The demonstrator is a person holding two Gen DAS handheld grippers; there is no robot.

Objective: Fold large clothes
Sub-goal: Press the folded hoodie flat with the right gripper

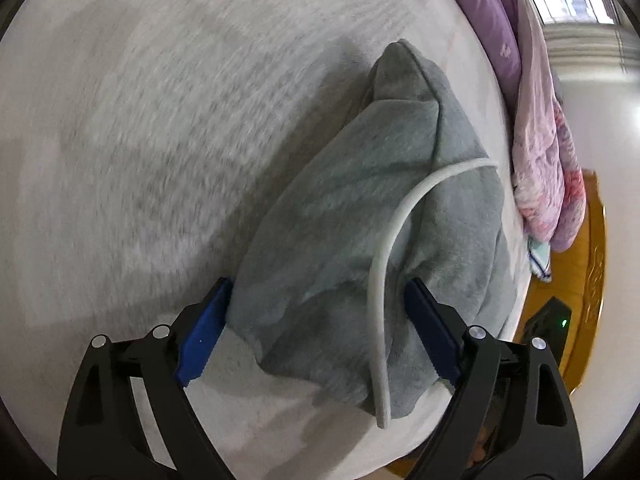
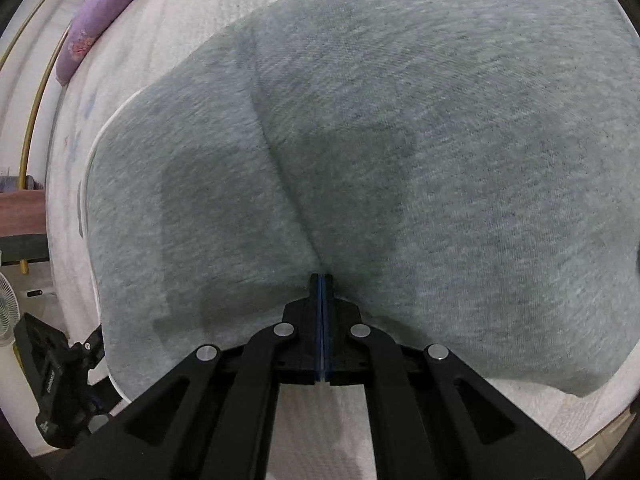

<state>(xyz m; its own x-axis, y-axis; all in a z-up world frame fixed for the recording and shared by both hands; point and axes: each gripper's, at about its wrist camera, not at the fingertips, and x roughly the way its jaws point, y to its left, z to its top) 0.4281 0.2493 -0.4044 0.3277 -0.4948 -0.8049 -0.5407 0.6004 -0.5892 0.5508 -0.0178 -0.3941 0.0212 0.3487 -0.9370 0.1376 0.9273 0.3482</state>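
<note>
A grey garment lies folded on the white bed, with a white trim curving over its near end. My left gripper stands open and wide. The garment's near end lies between its blue fingers, which sit at the cloth's sides without squeezing it. In the right wrist view the same grey garment fills most of the picture. A crease runs down it to my right gripper, whose blue pads are shut together and pinch the cloth at the crease's end.
A purple quilt and a pink quilt are piled along the bed's far side, beside a wooden board. A black device with a green light sits near it. A fan stands off the bed's left edge.
</note>
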